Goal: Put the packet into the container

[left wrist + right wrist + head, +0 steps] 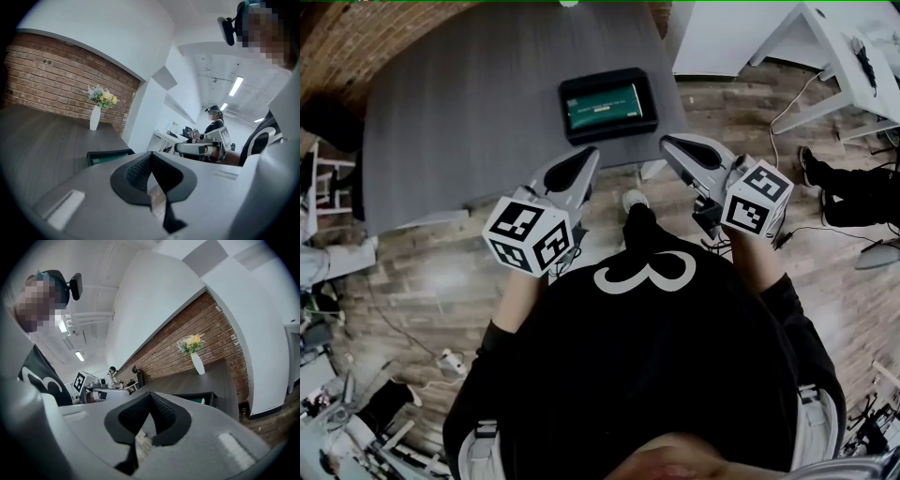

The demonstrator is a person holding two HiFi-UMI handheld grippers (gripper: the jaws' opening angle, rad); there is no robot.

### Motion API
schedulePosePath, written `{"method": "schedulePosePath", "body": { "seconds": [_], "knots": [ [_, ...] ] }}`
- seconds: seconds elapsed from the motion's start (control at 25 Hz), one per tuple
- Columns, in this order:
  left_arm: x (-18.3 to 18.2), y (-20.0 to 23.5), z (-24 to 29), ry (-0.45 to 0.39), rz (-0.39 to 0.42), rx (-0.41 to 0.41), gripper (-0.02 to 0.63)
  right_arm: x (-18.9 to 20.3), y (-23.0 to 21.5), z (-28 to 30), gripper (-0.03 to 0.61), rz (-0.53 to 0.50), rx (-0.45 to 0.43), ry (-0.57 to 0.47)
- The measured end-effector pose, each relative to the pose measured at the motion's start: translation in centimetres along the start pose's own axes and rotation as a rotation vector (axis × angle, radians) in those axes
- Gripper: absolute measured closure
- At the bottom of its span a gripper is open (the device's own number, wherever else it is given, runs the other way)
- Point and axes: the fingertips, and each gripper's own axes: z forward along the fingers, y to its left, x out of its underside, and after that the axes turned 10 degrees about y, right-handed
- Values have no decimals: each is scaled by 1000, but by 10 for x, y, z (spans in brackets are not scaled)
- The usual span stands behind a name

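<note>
Head view: the person holds both grippers out at chest height, short of the near edge of the grey table (469, 112) and above the wood floor (441, 272). The left gripper (587, 156) points forward and slightly right, its marker cube nearest the body. The right gripper (668, 143) points forward and slightly left. The 2 tips stand apart, angled toward each other. Just beyond them, close to the table's near edge, sits the black container (566, 96). The green packet (605, 108) lies flat inside it.

Left gripper view: the left gripper (150, 156) is tilted up, looking over the table. Its 2 jaws are pressed together at the tips with nothing between them; only floor shows through the gap lower down. The container (110, 152) is just past the jaws to the left, with a strip of green packet (99, 161) showing over its rim. A white vase (94, 118) of flowers stands at the far end of the table by the brick wall. The right gripper shows to the right.

Right gripper view: the right gripper (150, 396) is raised the same way. Its jaws meet at the tips and hold nothing. The container (193, 395) lies past them to the right, with a little green showing inside.
</note>
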Motion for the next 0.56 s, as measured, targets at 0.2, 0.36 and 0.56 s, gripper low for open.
{"method": "schedulePosePath", "body": {
  "seconds": [0.2, 0.36, 0.56],
  "knots": [
    [1, -3, 5, 12, 2, 1, 601, 1, -4, -3, 578, 1, 2, 7],
    [2, -6, 9, 29, 29, -12, 601, 1, -5, -3, 578, 0, 2, 9],
    [2, -14, 9, 47, 85, -22, 601, 1, -3, -4, 578, -2, -5, 10]
  ]
}}
